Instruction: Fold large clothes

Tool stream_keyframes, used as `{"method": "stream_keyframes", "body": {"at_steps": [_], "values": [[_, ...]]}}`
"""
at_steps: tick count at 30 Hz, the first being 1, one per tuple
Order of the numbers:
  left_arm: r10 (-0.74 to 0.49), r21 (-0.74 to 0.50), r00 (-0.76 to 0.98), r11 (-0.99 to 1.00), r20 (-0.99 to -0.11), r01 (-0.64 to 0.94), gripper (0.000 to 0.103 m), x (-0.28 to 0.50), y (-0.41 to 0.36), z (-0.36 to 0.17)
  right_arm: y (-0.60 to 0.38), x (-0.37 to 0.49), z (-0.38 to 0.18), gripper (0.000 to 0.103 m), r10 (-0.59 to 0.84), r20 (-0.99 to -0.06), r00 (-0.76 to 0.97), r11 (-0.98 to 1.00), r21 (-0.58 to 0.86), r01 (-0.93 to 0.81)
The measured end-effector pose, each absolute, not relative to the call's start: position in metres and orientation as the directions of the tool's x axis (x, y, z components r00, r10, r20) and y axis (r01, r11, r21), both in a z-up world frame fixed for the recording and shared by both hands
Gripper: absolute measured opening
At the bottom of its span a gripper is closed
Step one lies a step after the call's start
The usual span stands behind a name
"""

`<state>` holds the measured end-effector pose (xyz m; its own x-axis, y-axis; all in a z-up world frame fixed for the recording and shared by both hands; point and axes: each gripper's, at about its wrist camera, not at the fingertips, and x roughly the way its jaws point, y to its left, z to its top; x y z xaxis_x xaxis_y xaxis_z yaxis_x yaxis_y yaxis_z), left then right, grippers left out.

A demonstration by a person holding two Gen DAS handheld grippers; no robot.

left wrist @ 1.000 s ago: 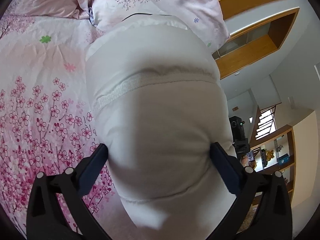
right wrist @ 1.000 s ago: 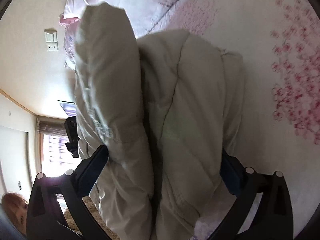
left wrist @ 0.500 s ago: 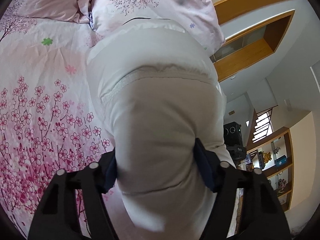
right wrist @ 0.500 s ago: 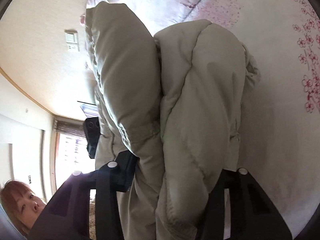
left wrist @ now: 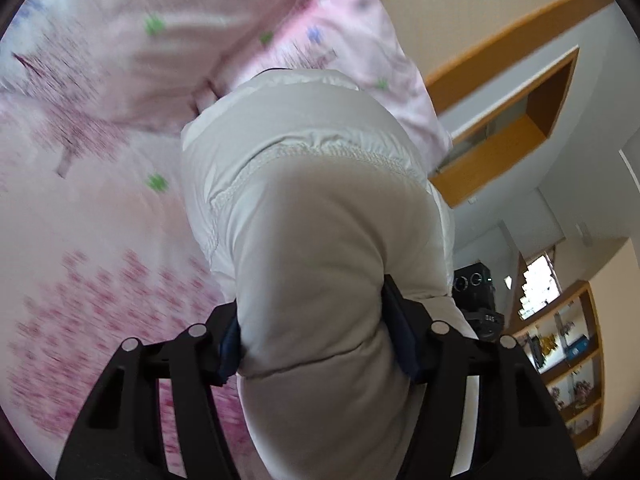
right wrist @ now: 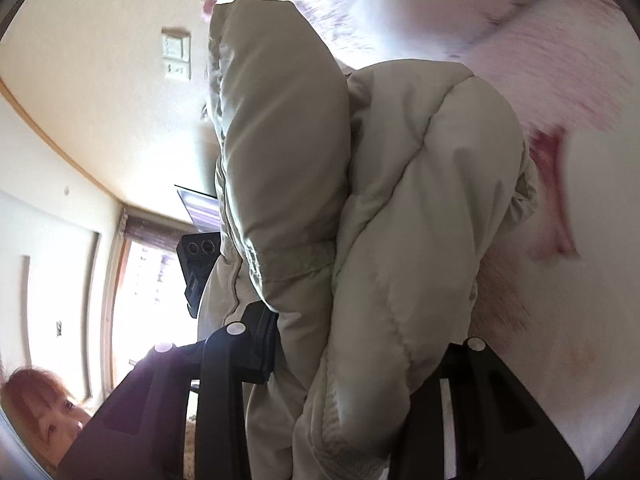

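Bed (left wrist: 100, 220) with pink blossom-print cover fills the left of the left wrist view, blurred; pillow (left wrist: 280, 28) at the far end. Padded off-white jacket (left wrist: 312, 240) is bundled in thick folds over the bed, running from near to far, held at both ends. Left gripper (left wrist: 312, 336): jaws clamped on a puffy fold of the jacket. Right gripper (right wrist: 352, 344): jaws clamped on doubled layers of the jacket (right wrist: 380, 200). Wooden shelf (left wrist: 568, 352) at right, wall switch (right wrist: 176, 58) far left.

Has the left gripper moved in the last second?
Yes. The left gripper closed on the jacket and moved toward the pillow, which now looks larger and nearer.
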<state>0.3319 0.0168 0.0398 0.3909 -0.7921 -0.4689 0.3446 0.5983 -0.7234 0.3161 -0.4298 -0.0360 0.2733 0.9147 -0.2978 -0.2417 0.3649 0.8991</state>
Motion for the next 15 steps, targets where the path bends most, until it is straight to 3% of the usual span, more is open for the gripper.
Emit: {"method": "stream_keyframes", "body": {"at_steps": [10, 15], "values": [[-0.696, -0.704, 0.502, 0.676, -0.513, 0.217, 0.062, 0.359, 0.111, 0.016, -0.339, 0.380, -0.051, 0.035, 0.907, -0.384, 0.173, 0.418, 0.873, -0.251], [-0.672, -0.662, 0.488, 0.714, -0.557, 0.228, 0.070, 0.358, 0.116, 0.002, -0.343, 0.384, -0.075, 0.050, 0.889, -0.430, 0.159, 0.453, 0.879, -0.152]]}}
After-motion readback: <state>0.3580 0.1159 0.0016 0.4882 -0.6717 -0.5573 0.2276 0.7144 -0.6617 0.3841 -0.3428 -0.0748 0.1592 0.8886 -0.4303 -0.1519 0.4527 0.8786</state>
